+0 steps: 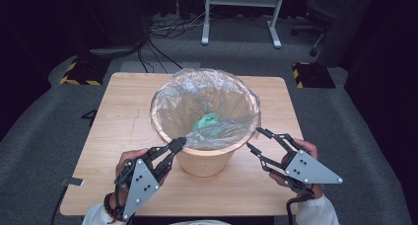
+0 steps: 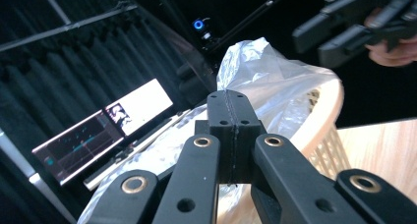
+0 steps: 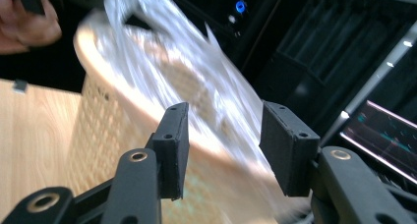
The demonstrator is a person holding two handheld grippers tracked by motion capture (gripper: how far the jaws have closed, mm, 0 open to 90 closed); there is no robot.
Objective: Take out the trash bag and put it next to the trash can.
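Dark curtains and grey carpet ring the wooden desk (image 1: 123,121), where a woven bin (image 1: 204,161) lined with a clear plastic bag (image 1: 204,99) stands near the front edge. The left tool (image 1: 176,145) is clamped shut on the bag's front rim, while the right tool (image 1: 259,138), jaws apart and empty, sits just beside the rim. Judging by this, the bag is being gathered for lifting; next, the right tool must pinch its side.

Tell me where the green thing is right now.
In the high view the green thing lies inside the clear bag liner, low in the basket at the table's middle, beyond the shut left gripper.
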